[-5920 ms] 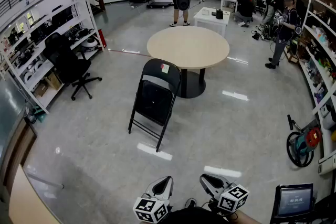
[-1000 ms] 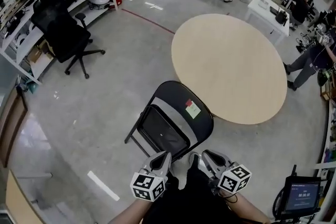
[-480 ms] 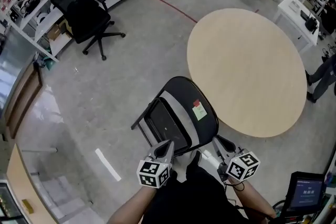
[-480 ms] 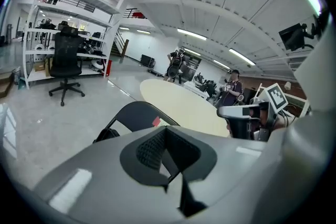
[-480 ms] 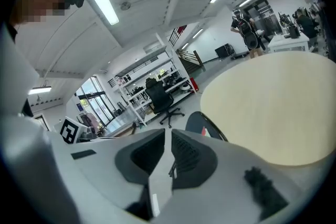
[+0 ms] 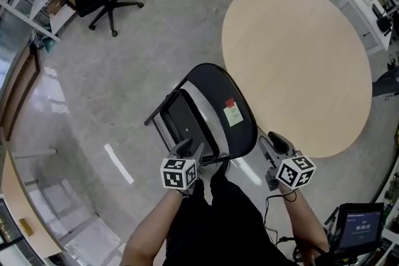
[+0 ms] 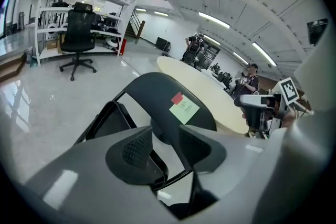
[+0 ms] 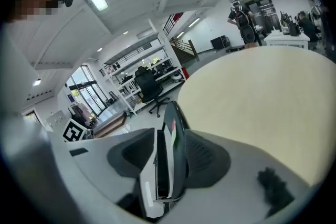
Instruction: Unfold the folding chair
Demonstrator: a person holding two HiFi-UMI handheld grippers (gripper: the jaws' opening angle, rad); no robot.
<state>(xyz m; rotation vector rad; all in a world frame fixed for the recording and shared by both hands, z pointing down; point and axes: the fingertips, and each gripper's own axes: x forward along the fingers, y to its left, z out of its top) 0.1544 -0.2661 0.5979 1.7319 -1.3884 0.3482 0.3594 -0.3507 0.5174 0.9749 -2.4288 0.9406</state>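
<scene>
The one folding chair (image 6: 215, 103) stands folded on the floor, just beside the one round table (image 6: 299, 53). The jaws of my two grippers have just been opening. My left gripper (image 6: 190, 149) is moderately apart and my right gripper (image 6: 276, 143) is wider. The chair's backrest shows between each pair, and the pads press on nothing.

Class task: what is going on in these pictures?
A person holds a gripper in each hand beside a black metal folding chair, which stands folded next to a round beige table. The left gripper is at the chair's near edge, the right gripper by its right edge. Both pairs of fingers have just been opening and grip nothing; the chair is not yet unfolded.
</scene>
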